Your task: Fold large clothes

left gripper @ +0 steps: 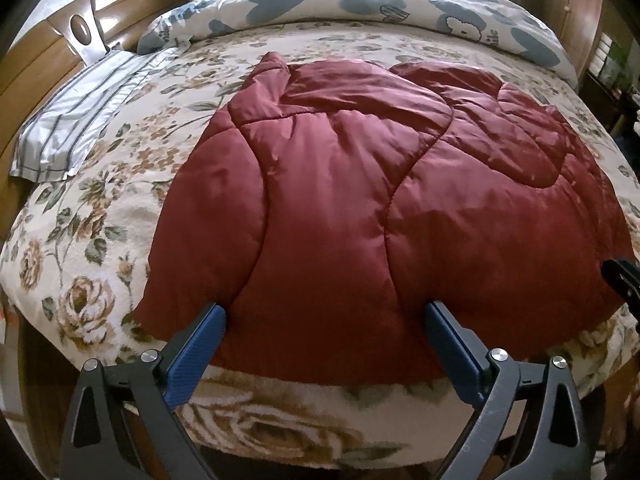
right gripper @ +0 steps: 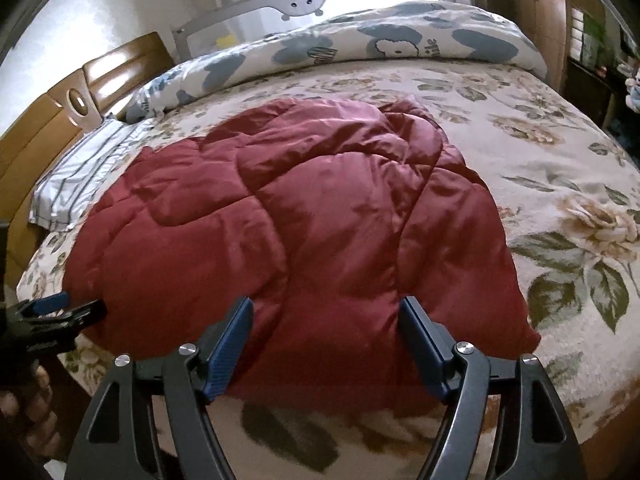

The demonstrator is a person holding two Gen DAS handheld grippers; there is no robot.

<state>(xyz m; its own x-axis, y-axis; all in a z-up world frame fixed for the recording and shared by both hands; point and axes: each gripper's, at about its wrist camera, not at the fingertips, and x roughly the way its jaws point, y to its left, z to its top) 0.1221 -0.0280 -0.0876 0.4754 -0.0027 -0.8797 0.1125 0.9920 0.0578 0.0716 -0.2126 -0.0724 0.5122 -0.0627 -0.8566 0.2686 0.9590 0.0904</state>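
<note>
Both grippers hang spread over the bed's near edge, the left gripper and right gripper each pinching nothing. Just beyond lies the red padded jacket on the flowered blanket; farther back, a striped pillow.

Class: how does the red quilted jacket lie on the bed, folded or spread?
Folded: the red quilted jacket shows overlapping layers and a compact outline.

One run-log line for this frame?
garment: red quilted jacket on floral bed | left claw: open, near hem | right claw: open, near hem
</note>
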